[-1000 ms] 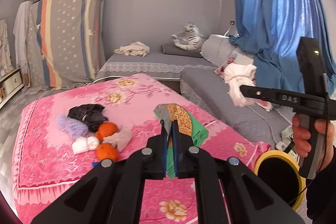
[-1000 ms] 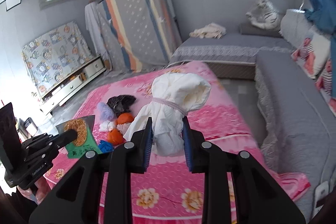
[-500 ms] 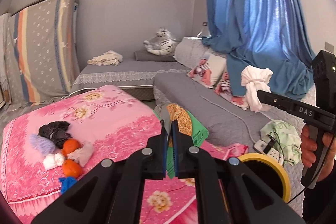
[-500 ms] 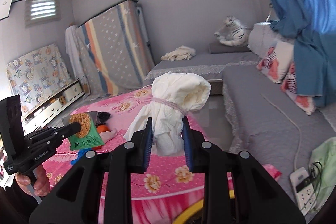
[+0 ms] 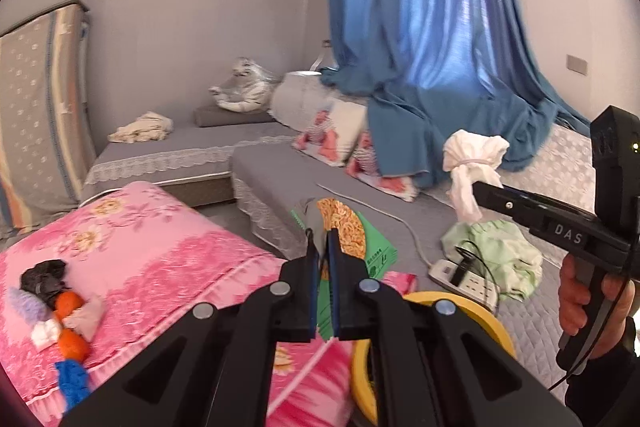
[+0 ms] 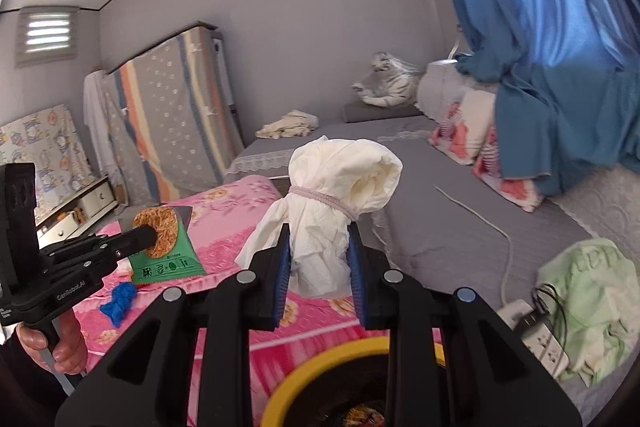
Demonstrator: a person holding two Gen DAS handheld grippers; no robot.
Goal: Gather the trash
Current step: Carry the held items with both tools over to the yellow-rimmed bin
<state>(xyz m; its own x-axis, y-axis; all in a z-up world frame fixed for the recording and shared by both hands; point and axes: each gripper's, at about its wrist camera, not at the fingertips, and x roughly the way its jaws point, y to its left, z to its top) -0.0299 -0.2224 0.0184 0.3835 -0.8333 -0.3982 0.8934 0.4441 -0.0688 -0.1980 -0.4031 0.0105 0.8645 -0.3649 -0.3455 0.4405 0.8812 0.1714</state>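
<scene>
Here the left gripper (image 5: 323, 239) fingers pinch a green snack packet (image 5: 352, 231), the right gripper (image 6: 319, 251) fingers clamp a tied white tissue bundle (image 6: 340, 183), both above the yellow-rimmed bin (image 6: 320, 359). Neither is dropped yet; scraps (image 5: 60, 311) remain on the pink bed (image 5: 160, 247). The bin's inside is mostly hidden.

Pink floral bed (image 5: 160, 251) has a little pile near its left edge: a black crumpled thing (image 5: 44, 277), two orange balls (image 5: 68, 303), some white and lilac wads, plus a blue scrap (image 5: 72, 379). The grey bed (image 6: 440, 227) next to it carries a cord, a white power strip (image 6: 536, 327), a pale green cloth (image 6: 592, 291) and floral pillows (image 5: 332, 135). Far grey bed (image 5: 180, 147) holds a beige cloth heap and a plush white tiger (image 5: 244, 87) on a cushion.
</scene>
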